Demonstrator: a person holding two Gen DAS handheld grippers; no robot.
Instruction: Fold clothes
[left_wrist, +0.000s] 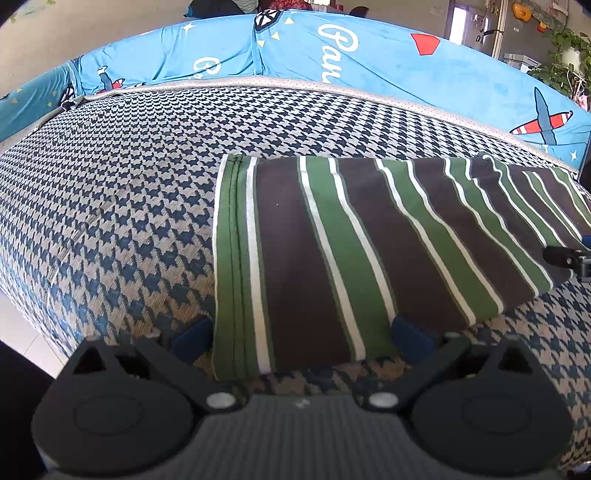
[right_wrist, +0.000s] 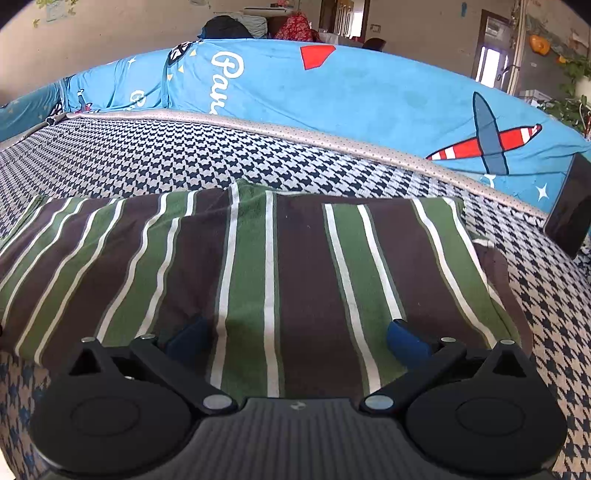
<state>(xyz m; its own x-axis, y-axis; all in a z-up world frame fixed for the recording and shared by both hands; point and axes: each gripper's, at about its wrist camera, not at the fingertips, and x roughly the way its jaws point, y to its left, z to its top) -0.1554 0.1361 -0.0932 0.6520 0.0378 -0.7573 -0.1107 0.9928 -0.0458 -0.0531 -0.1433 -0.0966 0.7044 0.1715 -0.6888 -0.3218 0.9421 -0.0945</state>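
The striped garment (left_wrist: 369, 251) lies flat and partly folded on the houndstooth cushion (left_wrist: 129, 203), its long axis running left to right across both grippers. Its near edge sits between the spread fingers of the left gripper (left_wrist: 301, 332) and the right gripper (right_wrist: 301, 332), each wide open and seemingly holding nothing. Behind, a blue printed cover (right_wrist: 332, 96) drapes the backrest of a lived-in room.

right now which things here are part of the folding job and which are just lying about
Part of the job:
striped garment
left gripper
right gripper
houndstooth surface it lies on

Just lying about:
blue aeroplane-print cover
potted plant
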